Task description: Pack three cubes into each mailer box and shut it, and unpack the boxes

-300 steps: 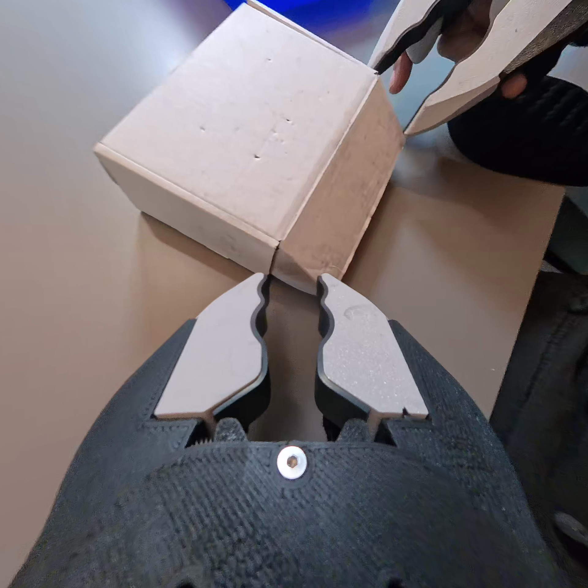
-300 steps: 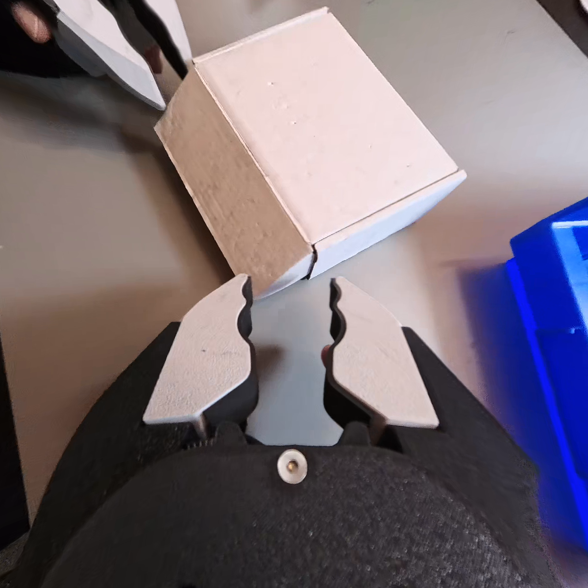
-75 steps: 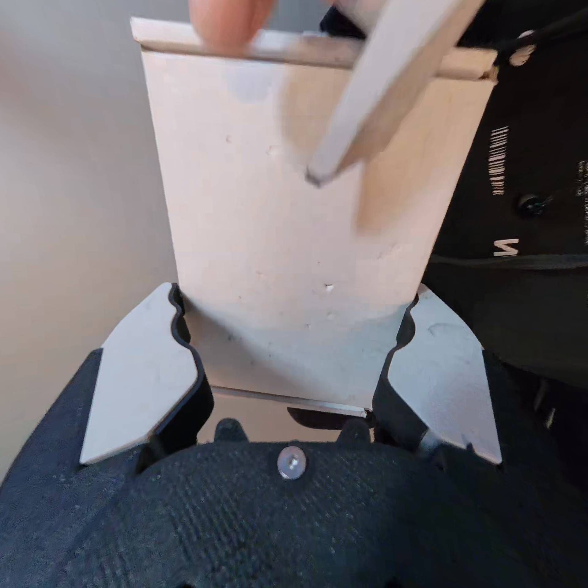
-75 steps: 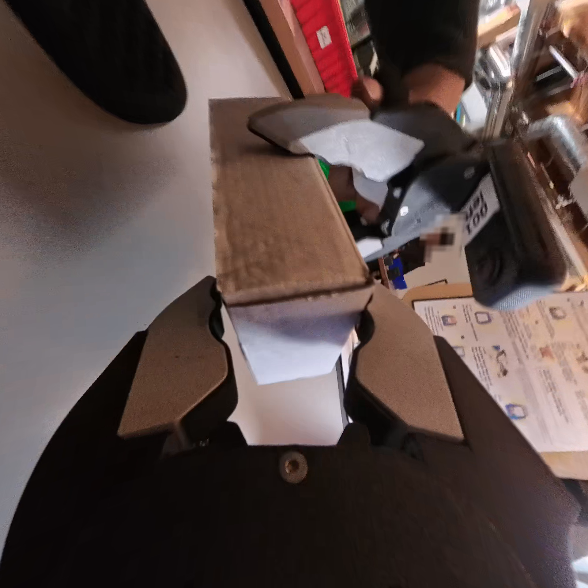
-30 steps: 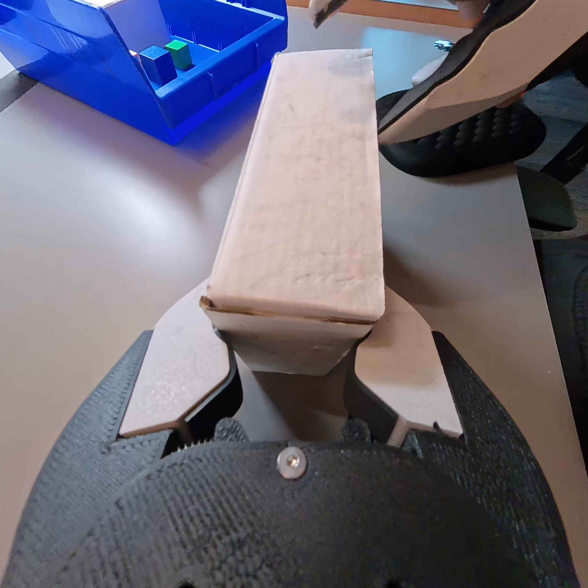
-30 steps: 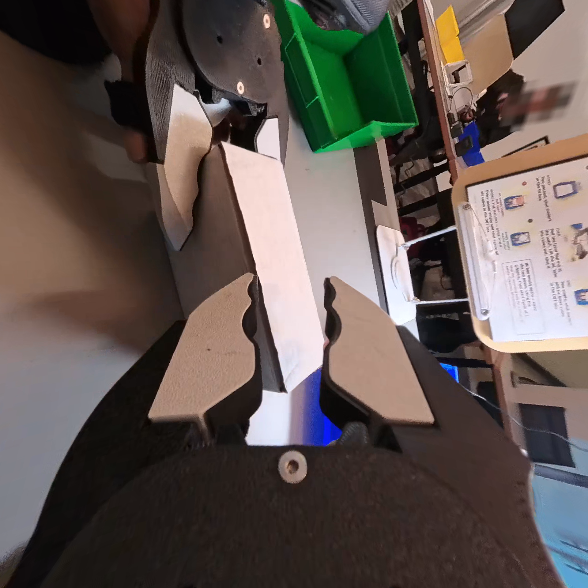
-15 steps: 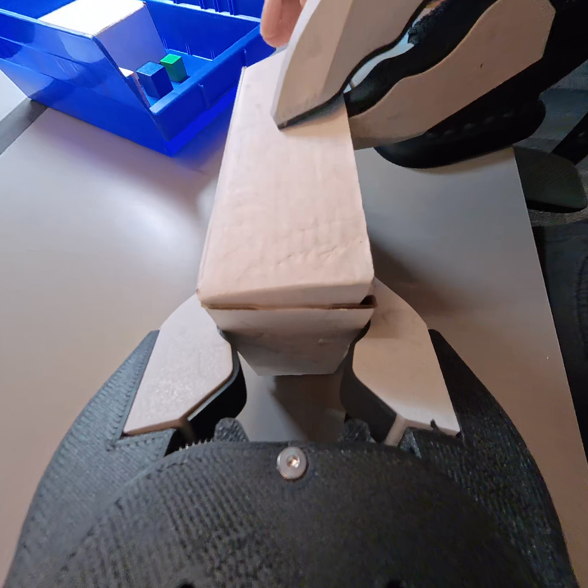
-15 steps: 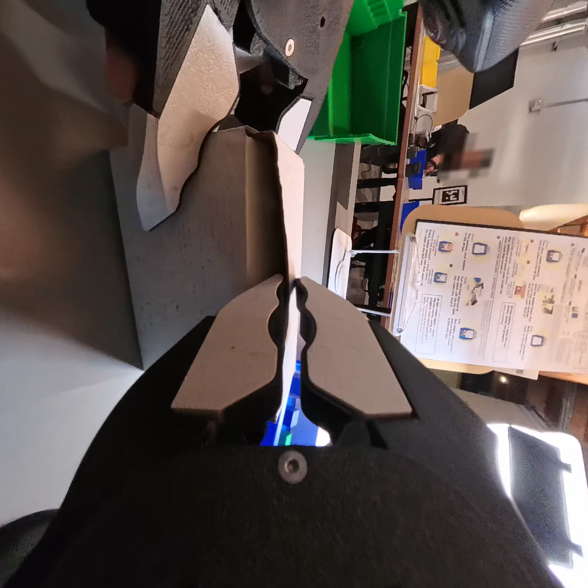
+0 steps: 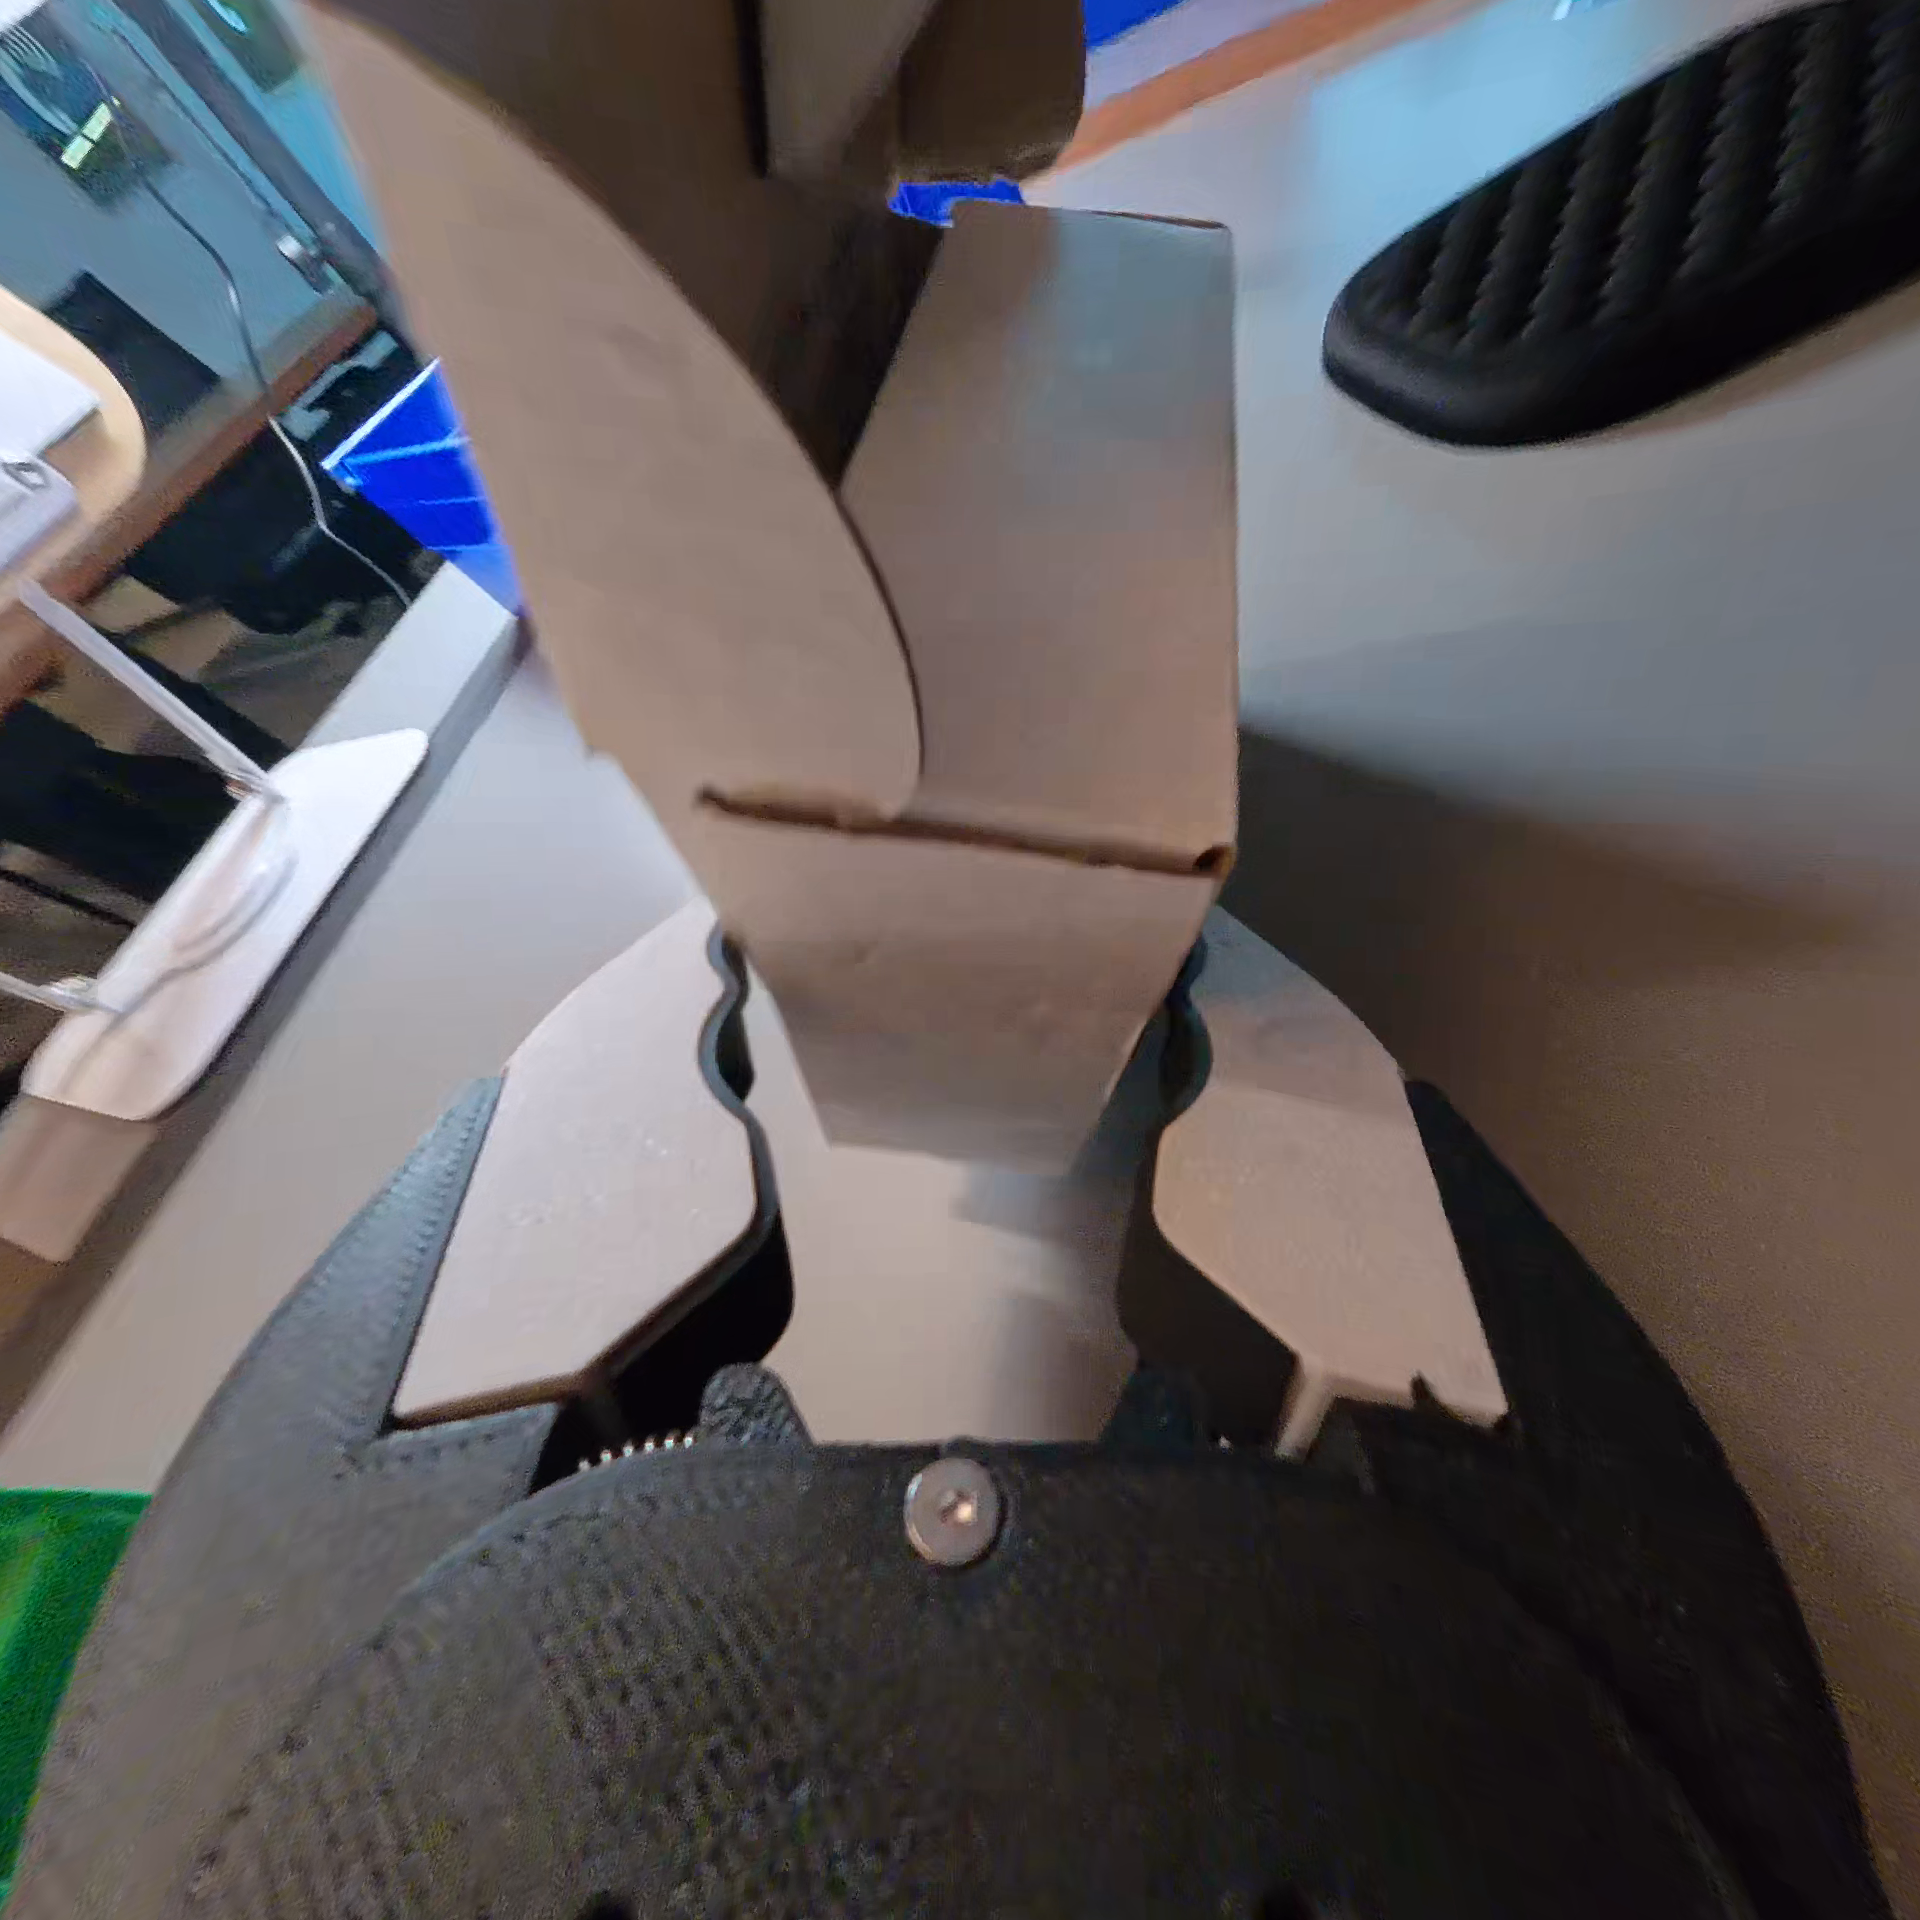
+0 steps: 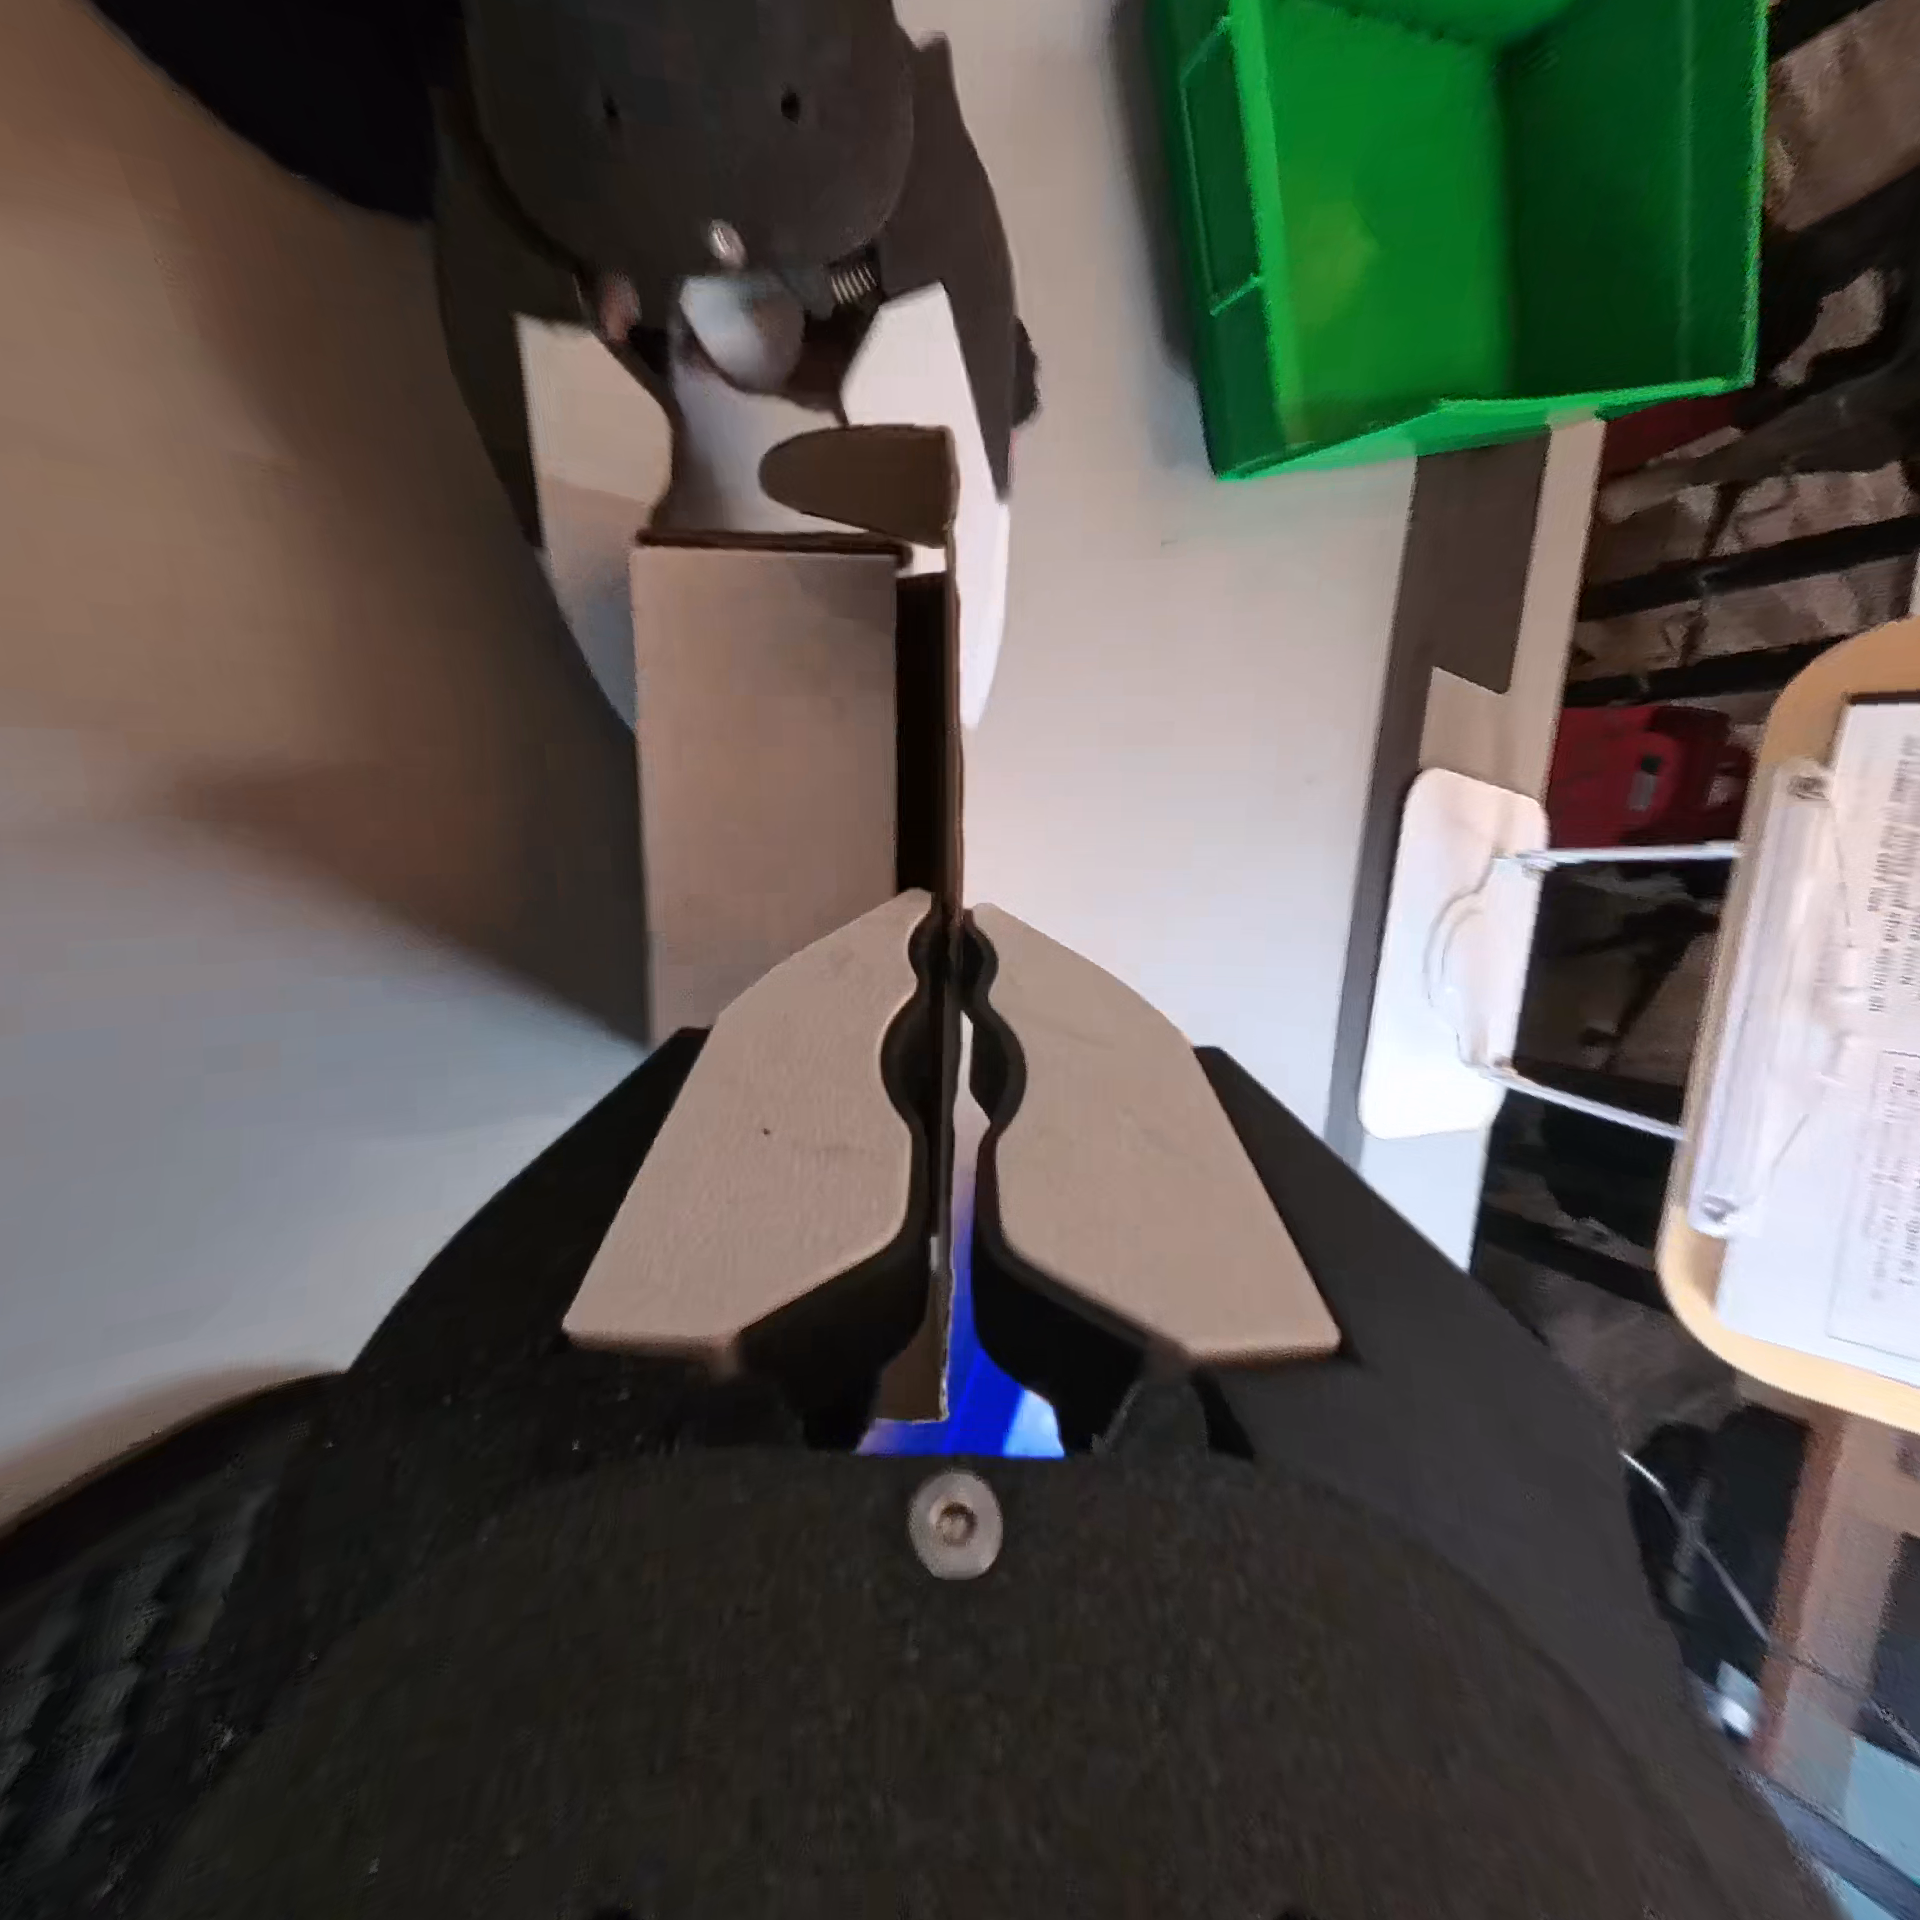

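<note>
clamping the mailer box (image 9: pixel 966 977) end, left gripper (image 9: pixel 956 997) lifts it off the desk (image 9: pixel 1558 831); right gripper (image 10: pixel 951 956) jaws pinch its lid flap (image 10: pixel 935 727); green bin (image 10: pixel 1455 208) beyond, black pad (image 9: pixel 1621 239) right.

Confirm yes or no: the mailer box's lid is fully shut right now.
No. The lid, pinched in the right gripper, stands apart from the mailer box, leaving a dark gap.
</note>
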